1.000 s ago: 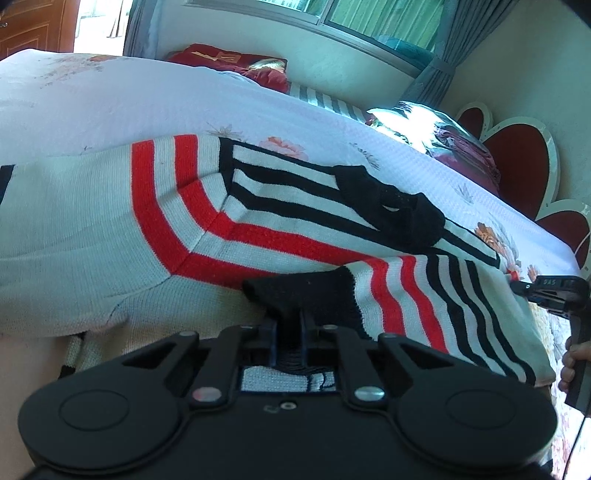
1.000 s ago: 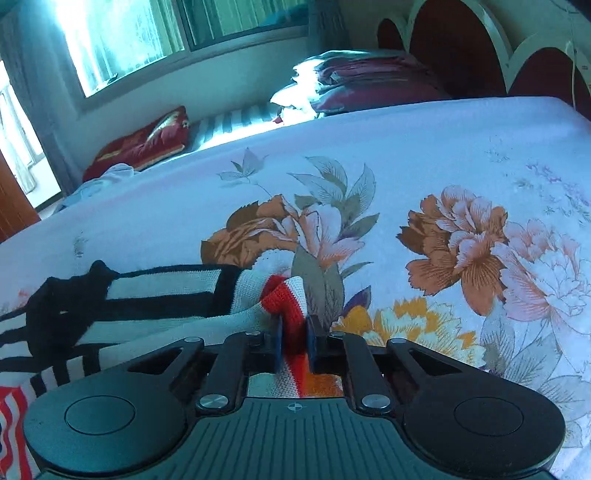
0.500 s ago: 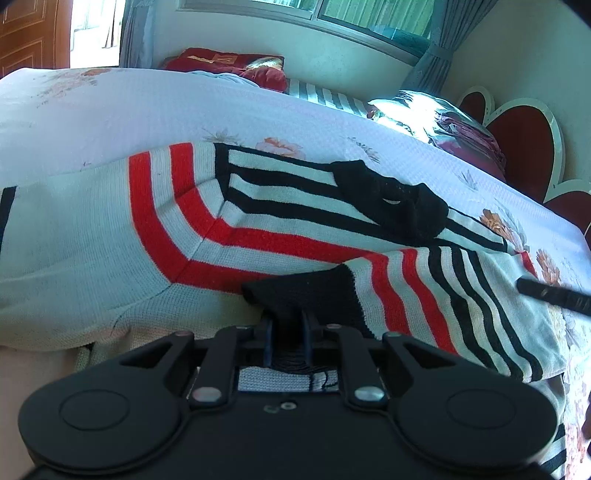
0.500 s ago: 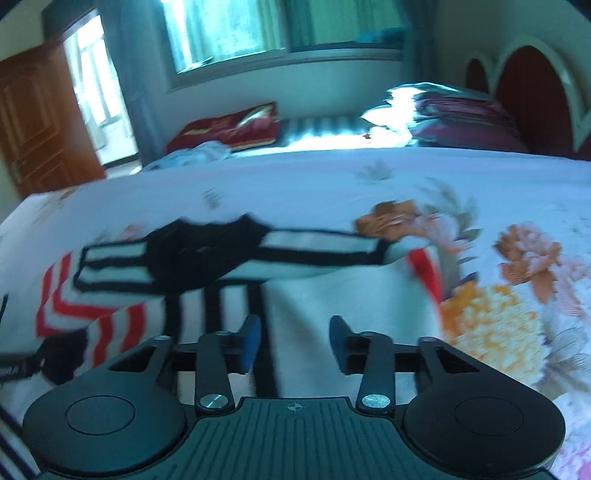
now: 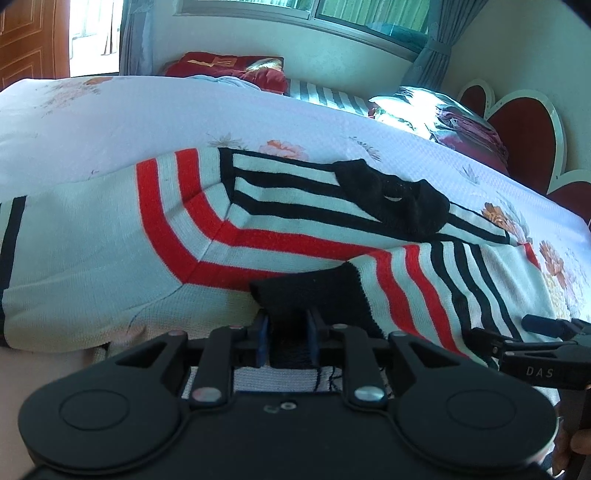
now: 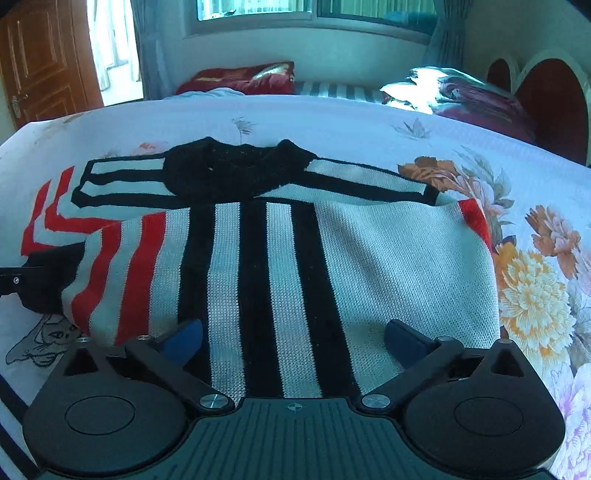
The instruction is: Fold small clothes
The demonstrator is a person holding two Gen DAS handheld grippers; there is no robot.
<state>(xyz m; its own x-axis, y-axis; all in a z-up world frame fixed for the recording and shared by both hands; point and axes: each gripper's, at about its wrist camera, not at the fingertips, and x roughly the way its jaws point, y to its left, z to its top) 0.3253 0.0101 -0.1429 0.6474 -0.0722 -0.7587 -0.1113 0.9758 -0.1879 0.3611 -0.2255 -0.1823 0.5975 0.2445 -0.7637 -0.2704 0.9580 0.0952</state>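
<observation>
Sleeve fold partly done, sweater [image 6: 332, 266] unfinished.
I am pinching the black cuff [image 5: 306, 291] in my left gripper [image 5: 286, 338]; my right gripper [image 6: 291, 338] is hovering spread beside it, probably empty.

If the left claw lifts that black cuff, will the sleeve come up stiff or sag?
Probably sags: the striped sweater is soft knit, already draped in folds. The cuff bunches inside the left claw, so it likely grips without slipping. It looks light.

Floral bed [image 6: 369, 122], window [image 6: 314, 9], wooden door [image 6: 44, 62]
</observation>
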